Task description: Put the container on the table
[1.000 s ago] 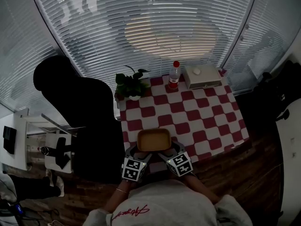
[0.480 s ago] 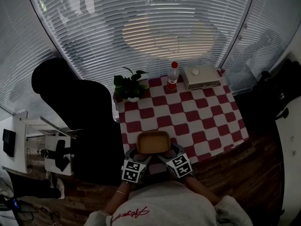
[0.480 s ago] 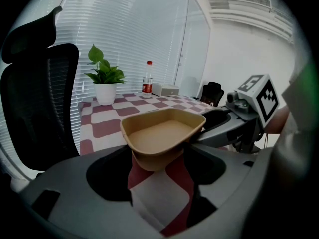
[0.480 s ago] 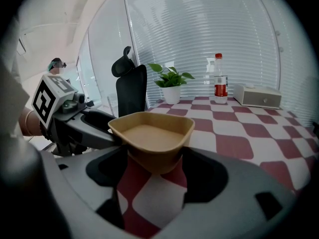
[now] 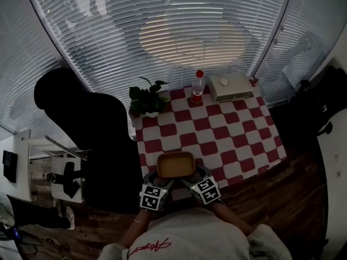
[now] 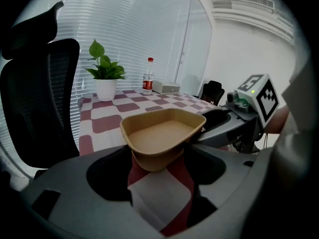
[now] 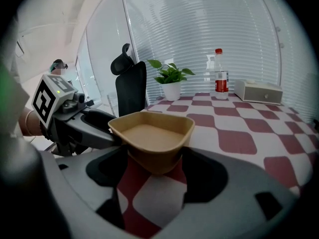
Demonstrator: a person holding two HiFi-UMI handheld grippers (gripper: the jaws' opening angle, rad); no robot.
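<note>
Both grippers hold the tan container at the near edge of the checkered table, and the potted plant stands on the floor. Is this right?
Not quite. The potted plant stands on the checkered table, at its far left corner, as the head view shows. The left gripper and right gripper do hold the tan container at the near edge.

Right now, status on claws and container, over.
Left claw and right claw each shut on a near corner of the container. Container over table near edge; touchdown unclear. Far edge: bottle, plant, out of the way.
</note>
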